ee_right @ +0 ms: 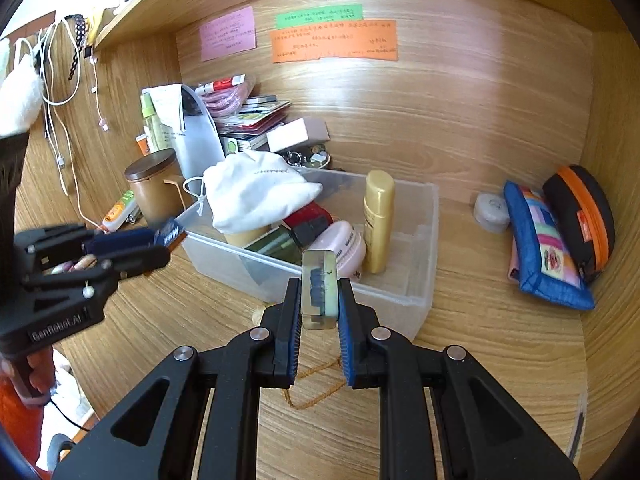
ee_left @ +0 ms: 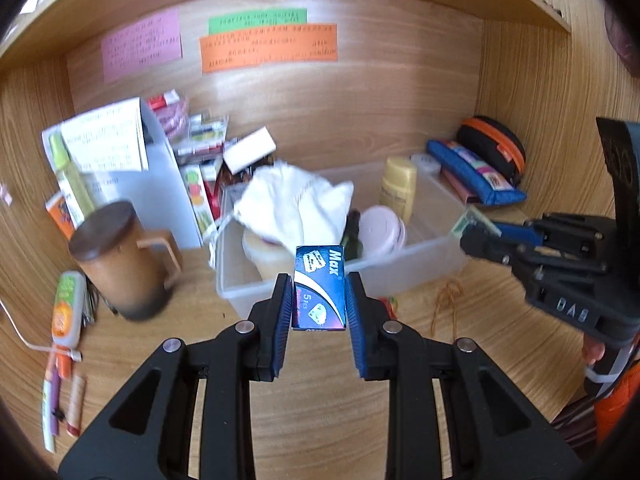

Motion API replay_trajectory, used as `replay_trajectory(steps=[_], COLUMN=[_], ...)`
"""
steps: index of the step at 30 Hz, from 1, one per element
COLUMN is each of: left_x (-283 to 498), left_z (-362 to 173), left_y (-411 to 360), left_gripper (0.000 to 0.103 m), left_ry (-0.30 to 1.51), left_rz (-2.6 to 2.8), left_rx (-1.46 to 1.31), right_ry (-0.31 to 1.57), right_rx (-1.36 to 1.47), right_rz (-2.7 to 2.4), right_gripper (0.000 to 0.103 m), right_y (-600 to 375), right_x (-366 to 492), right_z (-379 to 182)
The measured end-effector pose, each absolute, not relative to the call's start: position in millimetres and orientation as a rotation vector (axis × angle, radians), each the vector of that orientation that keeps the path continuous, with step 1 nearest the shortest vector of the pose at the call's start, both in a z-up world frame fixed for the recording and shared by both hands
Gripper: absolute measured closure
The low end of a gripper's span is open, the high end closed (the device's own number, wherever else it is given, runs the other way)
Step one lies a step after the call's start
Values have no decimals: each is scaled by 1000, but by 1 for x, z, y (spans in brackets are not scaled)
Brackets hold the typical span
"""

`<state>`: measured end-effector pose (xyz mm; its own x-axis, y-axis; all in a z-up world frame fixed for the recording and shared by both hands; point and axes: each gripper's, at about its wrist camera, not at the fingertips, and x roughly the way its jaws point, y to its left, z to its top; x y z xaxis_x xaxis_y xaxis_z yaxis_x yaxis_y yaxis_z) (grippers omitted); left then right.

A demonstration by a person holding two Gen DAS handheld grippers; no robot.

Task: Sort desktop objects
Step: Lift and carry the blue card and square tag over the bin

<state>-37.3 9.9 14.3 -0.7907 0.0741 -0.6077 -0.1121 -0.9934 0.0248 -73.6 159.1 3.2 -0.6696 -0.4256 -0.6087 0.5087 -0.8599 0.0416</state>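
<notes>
The blue Max box sits clamped in your left claw, above the worktop, just before the clear bin. From the right wrist, your right claw grips a small clear case before that bin.

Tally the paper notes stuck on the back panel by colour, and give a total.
Pink note: 1
Green note: 1
Orange note: 1
Total: 3
</notes>
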Motion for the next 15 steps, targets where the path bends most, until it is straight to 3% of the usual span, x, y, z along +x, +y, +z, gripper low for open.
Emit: replay_trajectory(steps=[15], left_x=[-57], left_z=[51], left_y=[9], left_gripper=[77], left_ry=[123], left_rz=[2897], left_rx=[-835], right_ry=[237], right_rx=[771], right_rz=[-2513], right_gripper=[88], right_y=[144], right_x=[-80], right_z=[30])
